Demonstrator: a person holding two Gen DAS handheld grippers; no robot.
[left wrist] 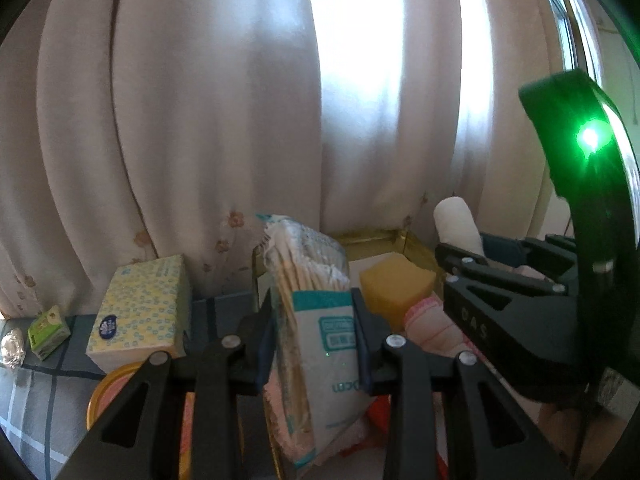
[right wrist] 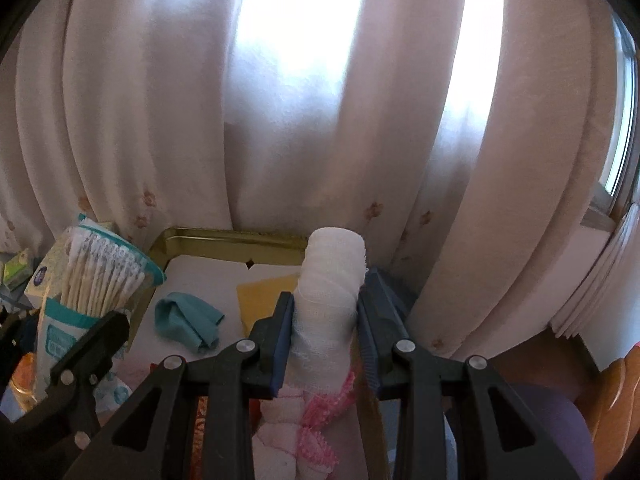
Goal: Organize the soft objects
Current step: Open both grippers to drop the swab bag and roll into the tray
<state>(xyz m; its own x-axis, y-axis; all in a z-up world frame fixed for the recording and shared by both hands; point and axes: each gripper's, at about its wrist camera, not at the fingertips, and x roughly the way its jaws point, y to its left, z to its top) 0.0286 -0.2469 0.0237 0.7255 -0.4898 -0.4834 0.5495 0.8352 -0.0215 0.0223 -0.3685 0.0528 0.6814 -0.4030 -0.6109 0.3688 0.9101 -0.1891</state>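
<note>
My left gripper (left wrist: 314,316) is shut on a clear bag of cotton swabs (left wrist: 312,292) and holds it upright above the table; the bag also shows in the right wrist view (right wrist: 92,284). My right gripper (right wrist: 326,312) is shut on a white gauze roll (right wrist: 332,276), held upright over a gold tray (right wrist: 224,238). In the tray lie a teal cloth (right wrist: 188,320), a yellow sponge (right wrist: 264,292) and a pink-trimmed white cloth (right wrist: 296,420). The gauze roll (left wrist: 456,220) and right gripper (left wrist: 472,270) show at the right of the left wrist view.
A yellow tissue box (left wrist: 140,312), a small green carton (left wrist: 48,332) and a foil ball (left wrist: 12,348) sit on the checked cloth at left. A round yellow-rimmed dish (left wrist: 100,396) lies below. White curtains (right wrist: 320,100) hang close behind. A wooden chair (right wrist: 616,400) is at right.
</note>
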